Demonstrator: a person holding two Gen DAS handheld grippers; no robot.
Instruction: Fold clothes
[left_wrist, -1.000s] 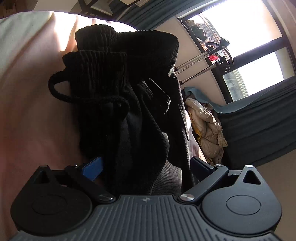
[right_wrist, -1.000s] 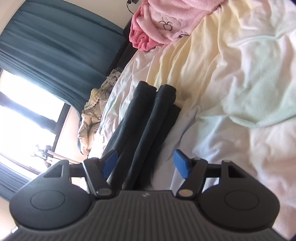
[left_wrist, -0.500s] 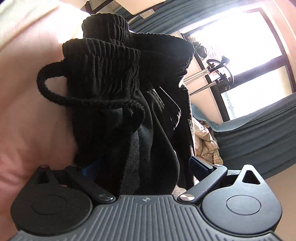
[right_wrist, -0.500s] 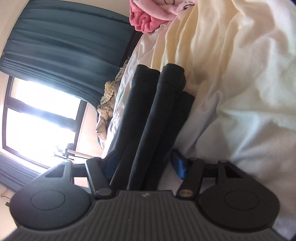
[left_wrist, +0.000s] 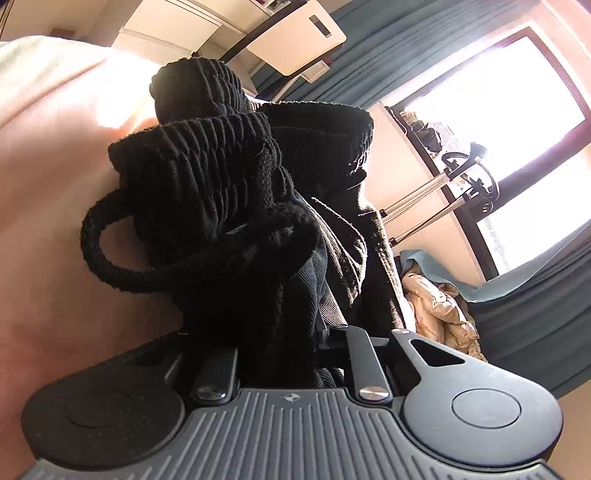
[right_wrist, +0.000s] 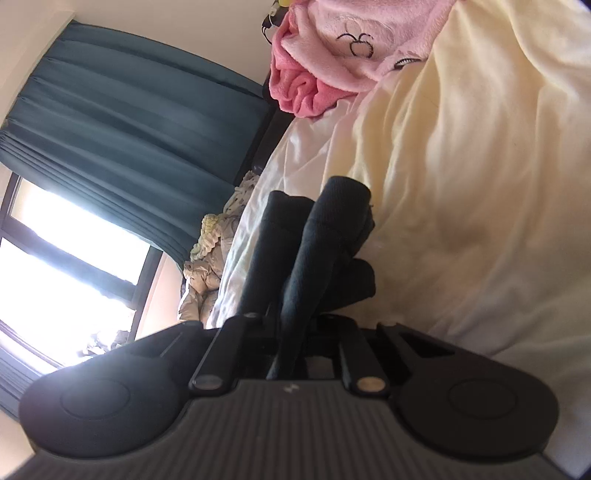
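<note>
Both sets of jaws closing on the black ribbed-waistband drawstring trousers lying on the cream bedsheet: left gripper pinching the waistband end, right gripper pinching the dark folded leg end

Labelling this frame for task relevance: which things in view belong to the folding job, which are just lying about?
Job:
- black trousers, waistband end in left claw, jaws closing
- trouser legs in right claw, jaws closing
- bed sheet under them

Lying about:
- pink blanket
- beige jacket
- curtain
- window
</note>
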